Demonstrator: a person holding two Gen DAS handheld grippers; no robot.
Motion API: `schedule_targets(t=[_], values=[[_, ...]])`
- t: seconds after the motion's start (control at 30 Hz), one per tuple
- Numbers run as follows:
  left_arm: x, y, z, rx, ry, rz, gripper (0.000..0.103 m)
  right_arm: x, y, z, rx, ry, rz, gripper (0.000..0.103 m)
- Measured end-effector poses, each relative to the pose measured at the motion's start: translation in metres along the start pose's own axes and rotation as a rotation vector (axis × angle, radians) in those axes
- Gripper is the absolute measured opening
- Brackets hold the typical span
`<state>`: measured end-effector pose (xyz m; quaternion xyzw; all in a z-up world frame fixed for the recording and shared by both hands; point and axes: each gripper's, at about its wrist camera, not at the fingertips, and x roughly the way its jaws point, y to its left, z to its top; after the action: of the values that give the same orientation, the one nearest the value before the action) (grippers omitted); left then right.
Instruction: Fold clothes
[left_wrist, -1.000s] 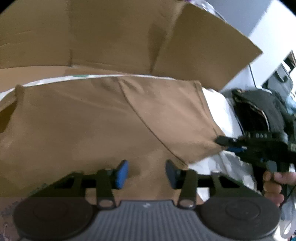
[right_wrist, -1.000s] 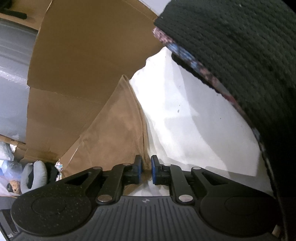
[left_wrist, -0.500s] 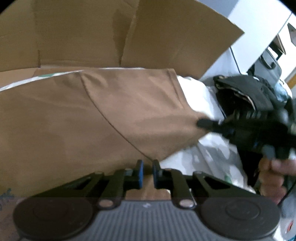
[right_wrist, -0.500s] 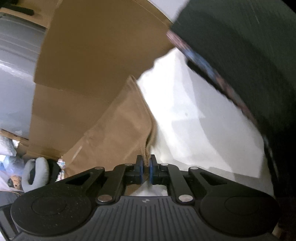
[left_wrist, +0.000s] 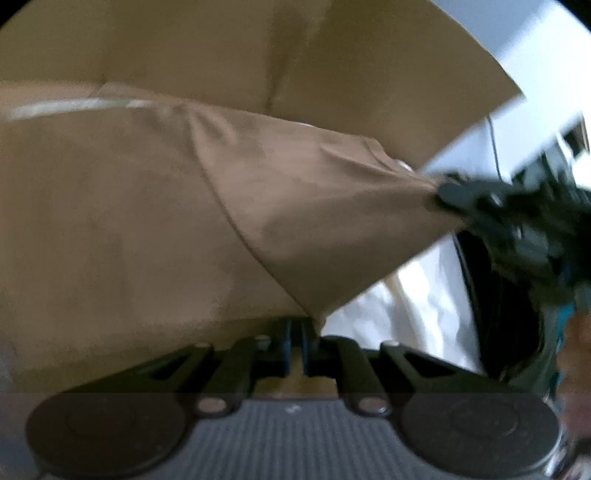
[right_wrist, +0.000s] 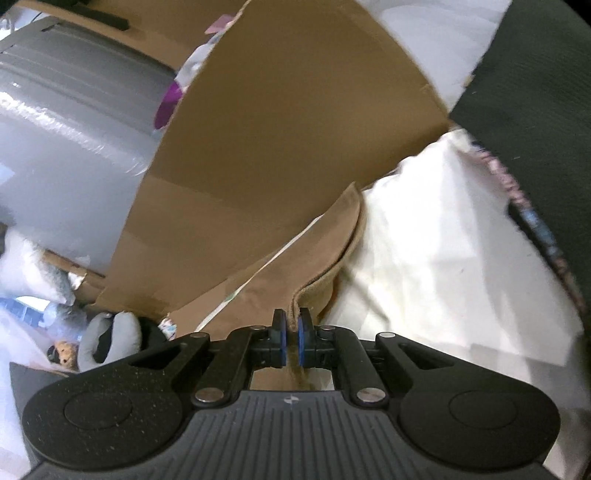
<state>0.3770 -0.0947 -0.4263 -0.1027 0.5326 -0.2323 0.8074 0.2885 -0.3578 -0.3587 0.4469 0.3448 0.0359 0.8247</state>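
While both tools pinch the cloth, it hangs stretched between them, clear of the bedding.

Cardboard (right_wrist: 295, 122): large brown flaps stand behind the work area.
White bedding (right_wrist: 443, 266): spread under and to the right of the garment.
Brown garment (left_wrist: 184, 229): one edge is raised and pulled taut into a lifted corner; the rest lies flat.
Dark clothing (right_wrist: 535, 92): heaped near the right edge of the bedding.
Right gripper (right_wrist: 290, 334): jaws closed on a thin hem, fabric showing between the blue pads.
Left gripper (left_wrist: 294, 345): jaws nearly together at the garment's near edge.
Risk: either shallow bite could slip under tension, dropping a corner and skewing the fold; uneven pulling would wrinkle it.
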Motion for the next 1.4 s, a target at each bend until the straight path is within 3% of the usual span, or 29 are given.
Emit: schedule_targets(t=[0.17, 0.37, 0.47, 1.03, 1.4], values=[[0.003, 0.009, -0.004, -0.138, -0.019, -0.031, 0.0, -0.001, 0.011, -0.002, -0.03, 0.015, 0.004, 0.004], [0.006, 0.015, -0.004, -0.213, -0.007, -0.043, 0.001, -0.002, 0.013, -0.003, -0.027, 0.016, -0.003, 0.003], [0.014, 0.031, -0.005, -0.378, 0.009, -0.084, 0.0, 0.0, 0.014, -0.004, -0.033, 0.025, -0.007, 0.004], [0.024, 0.037, -0.01, -0.491, -0.009, -0.104, 0.001, 0.01, 0.05, -0.024, -0.088, 0.117, 0.038, 0.003], [0.03, 0.053, -0.021, -0.678, -0.03, -0.169, 0.003, 0.028, 0.069, -0.046, -0.091, 0.196, 0.05, 0.003]])
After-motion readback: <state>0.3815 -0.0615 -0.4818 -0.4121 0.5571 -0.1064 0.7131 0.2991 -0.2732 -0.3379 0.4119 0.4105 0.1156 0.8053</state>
